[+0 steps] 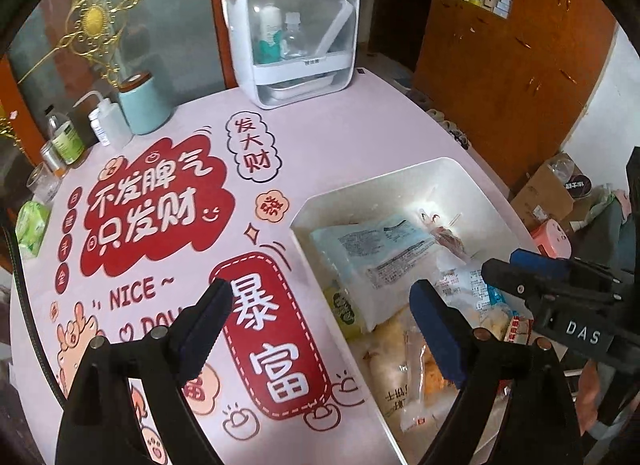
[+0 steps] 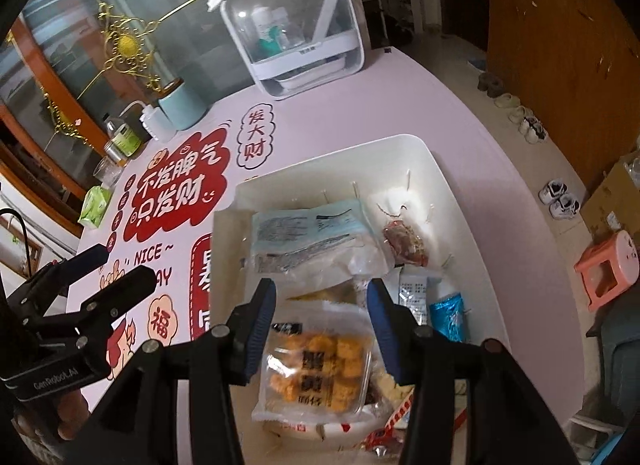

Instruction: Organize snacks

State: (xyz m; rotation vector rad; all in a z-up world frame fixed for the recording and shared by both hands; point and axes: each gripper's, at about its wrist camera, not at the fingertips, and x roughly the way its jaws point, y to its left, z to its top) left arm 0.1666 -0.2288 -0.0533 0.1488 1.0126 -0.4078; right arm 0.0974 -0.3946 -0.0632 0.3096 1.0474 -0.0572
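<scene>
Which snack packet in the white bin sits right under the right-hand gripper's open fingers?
The clear packet of orange fried nuggets with bold black lettering. It lies between the right gripper fingers' line of sight; the pale blue packet lies farther back.

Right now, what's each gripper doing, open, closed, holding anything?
Left gripper: open, empty, over the table's edge beside the white bin.
Right gripper: open, holding nothing, above the orange snack pack.

Left wrist view: looks steeply down from close above the pink surface [image 1: 340, 133], white bin [image 1: 400, 173] at 4 o'clock. Right wrist view: same downward tilt, set directly over the bin [image 2: 332, 153]. Both share the bin, the printed surface and the white cabinet [image 1: 296, 37] at 12 o'clock.
</scene>
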